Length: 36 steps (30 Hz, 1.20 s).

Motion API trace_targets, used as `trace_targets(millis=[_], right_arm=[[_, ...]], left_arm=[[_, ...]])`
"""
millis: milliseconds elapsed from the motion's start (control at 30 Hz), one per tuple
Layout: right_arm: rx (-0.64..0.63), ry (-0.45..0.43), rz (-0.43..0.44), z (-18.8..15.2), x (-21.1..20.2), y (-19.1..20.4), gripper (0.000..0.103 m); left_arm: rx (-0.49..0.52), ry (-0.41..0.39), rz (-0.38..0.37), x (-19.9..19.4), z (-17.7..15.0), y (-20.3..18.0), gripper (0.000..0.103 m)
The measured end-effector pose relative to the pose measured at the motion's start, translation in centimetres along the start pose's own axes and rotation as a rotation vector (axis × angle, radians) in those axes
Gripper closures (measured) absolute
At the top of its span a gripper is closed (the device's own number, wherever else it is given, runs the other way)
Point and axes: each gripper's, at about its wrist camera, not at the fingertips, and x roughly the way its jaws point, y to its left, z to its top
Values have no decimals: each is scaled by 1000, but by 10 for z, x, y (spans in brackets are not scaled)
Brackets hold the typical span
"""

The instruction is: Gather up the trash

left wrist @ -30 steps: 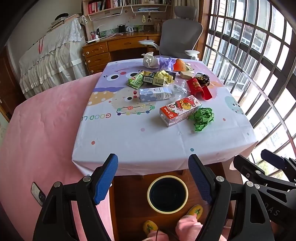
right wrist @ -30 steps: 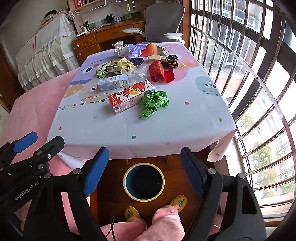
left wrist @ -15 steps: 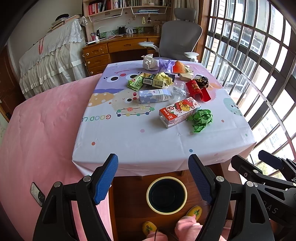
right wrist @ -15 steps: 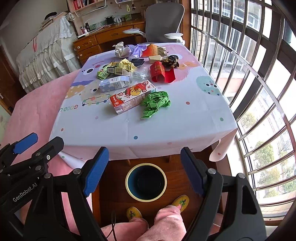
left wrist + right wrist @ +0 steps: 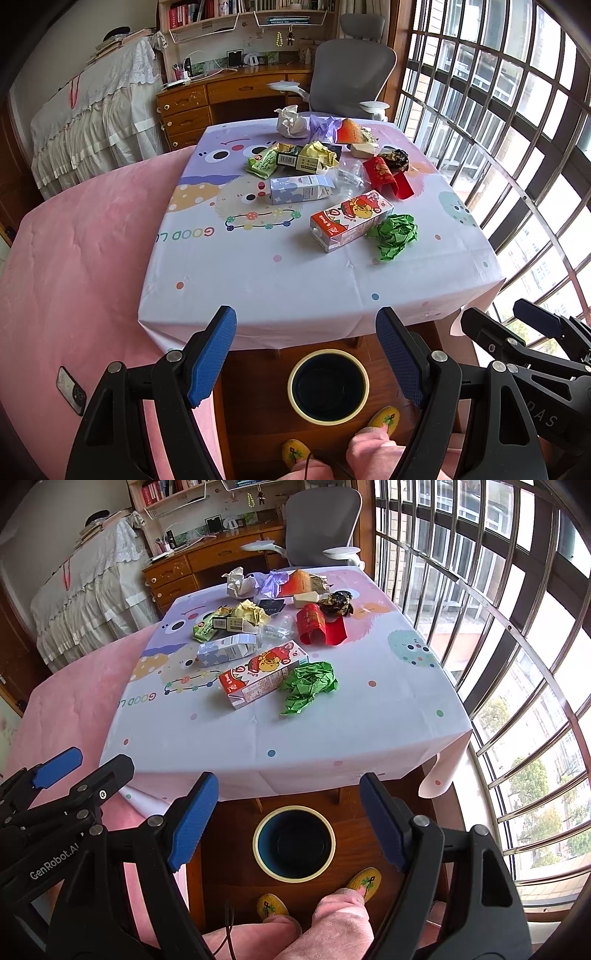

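Observation:
Trash lies across the far half of the table [image 5: 295,280]: a red juice carton [image 5: 351,223] [image 5: 262,674], crumpled green paper [image 5: 395,236] [image 5: 310,685], a pale blue milk carton [image 5: 301,189] [image 5: 227,650], a red packet [image 5: 386,173] [image 5: 319,624] and several wrappers behind. On the floor by the table's near edge stands a round bin [image 5: 328,386] [image 5: 294,843] with a yellow rim. My left gripper [image 5: 306,354] and right gripper [image 5: 288,818] hover open and empty above the bin, short of the table.
A pink bed [image 5: 74,277] runs along the table's left side, a phone [image 5: 71,390] on it. Window bars [image 5: 498,627] close off the right. A grey chair [image 5: 351,81] and wooden desk [image 5: 221,96] stand behind. A person's pink-clad legs and yellow slippers [image 5: 364,883] are near the bin.
Both grippers have drifted slightly back and up, so the table sits a bit farther away. The jaws stay open and the trash has not moved.

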Motion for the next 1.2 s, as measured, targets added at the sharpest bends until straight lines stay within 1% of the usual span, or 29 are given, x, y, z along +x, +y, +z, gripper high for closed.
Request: trace_targets(millis=[200,400,767,1067,1200], right_arm=[[27,-3,-2,-5,-4,2,29],[29,1,-13,-9,-4,6,30],[47,13,-38,-12,-3,10,30],[46,15,-44,-12,-2,11,31],[49,19,-45,-10,-1,12,31]], left_arm=[[21,5,-24,4,0,4,23],[31,13,-30,9,-1,10,23],[60,-6,-51,8,0,12,23],[58,-8,-53,8,-1,11,23],[58,-4,-67,9,1,14,23]])
